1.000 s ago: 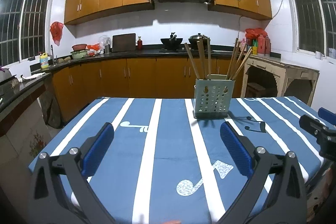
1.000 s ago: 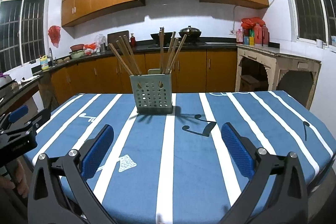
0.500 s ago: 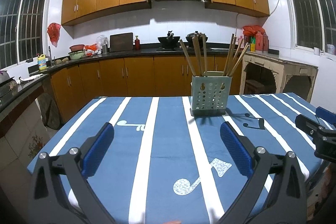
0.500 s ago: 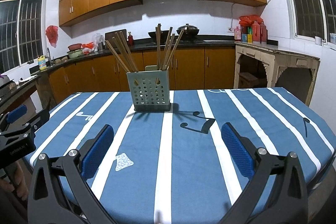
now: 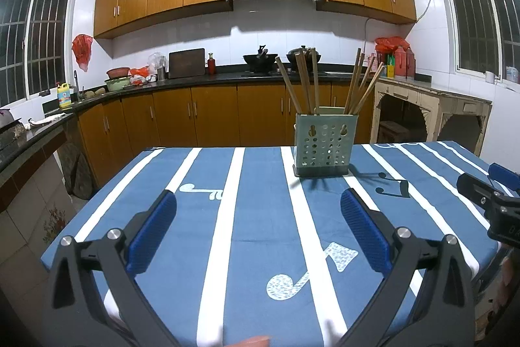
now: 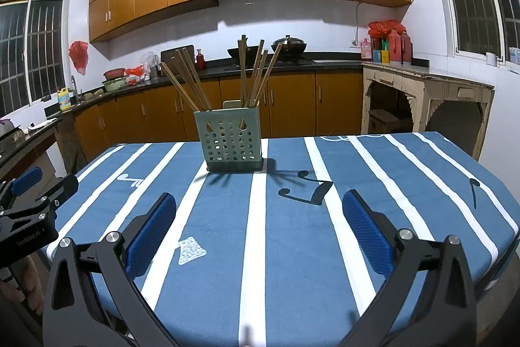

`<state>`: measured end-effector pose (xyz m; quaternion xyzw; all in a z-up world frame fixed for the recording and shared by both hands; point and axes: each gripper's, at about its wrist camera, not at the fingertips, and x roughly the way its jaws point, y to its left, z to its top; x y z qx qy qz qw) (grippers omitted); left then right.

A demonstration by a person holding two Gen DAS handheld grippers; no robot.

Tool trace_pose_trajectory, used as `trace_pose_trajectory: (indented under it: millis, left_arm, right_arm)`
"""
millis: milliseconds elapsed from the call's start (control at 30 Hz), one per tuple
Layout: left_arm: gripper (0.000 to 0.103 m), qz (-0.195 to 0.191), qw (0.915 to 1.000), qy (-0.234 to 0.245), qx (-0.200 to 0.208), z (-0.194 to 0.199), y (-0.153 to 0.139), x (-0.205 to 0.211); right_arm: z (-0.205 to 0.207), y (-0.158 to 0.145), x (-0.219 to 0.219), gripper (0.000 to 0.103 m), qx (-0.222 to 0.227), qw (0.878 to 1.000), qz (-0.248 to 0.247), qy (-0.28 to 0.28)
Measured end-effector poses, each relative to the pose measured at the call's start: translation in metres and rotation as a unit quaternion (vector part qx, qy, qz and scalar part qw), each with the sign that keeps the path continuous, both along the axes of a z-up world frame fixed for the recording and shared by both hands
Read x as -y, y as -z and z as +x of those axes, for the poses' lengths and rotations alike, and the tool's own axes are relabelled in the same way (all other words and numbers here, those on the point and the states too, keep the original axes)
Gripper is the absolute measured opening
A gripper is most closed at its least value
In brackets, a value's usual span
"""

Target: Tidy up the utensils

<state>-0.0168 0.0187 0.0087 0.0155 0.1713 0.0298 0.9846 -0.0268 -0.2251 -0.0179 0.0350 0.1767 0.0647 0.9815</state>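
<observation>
A pale green perforated utensil holder (image 5: 325,148) (image 6: 231,139) stands upright on the blue striped tablecloth (image 5: 260,217) (image 6: 292,233), toward the table's far side. Several wooden chopsticks (image 5: 308,83) (image 6: 253,70) lean out of it in two bunches. My left gripper (image 5: 258,210) is open and empty, well short of the holder and to its left. My right gripper (image 6: 260,210) is also open and empty, held back near the table's front edge. Each gripper shows at the edge of the other's view.
Wooden kitchen cabinets and a dark counter (image 5: 195,80) with pots, bottles and a cutting board run along the back wall. A worn cream side table (image 6: 429,86) stands at the right. A person's hand (image 6: 29,282) shows at the lower left.
Both views have risen and pulled back slightly, so the holder sits a little lower and further off. Both grippers stay open; the holder and chopsticks have not moved.
</observation>
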Motion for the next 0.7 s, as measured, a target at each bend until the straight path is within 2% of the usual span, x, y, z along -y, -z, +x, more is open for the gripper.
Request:
trace_pose_trajectory:
  millis: [567,700]
  left_arm:
    - [0.099,-0.001,1.0,0.0,-0.001,-0.0004,-0.0019,-0.0001]
    - [0.099,-0.002,1.0,0.002,-0.003,0.0006,0.0051,0.0006]
  right_arm:
    - [-0.0007,0.0025,-0.0001,0.101,-0.004,1.0,0.005,0.001]
    - [-0.0009,0.0023,-0.0003,0.101,-0.004,1.0,0.006,0.001]
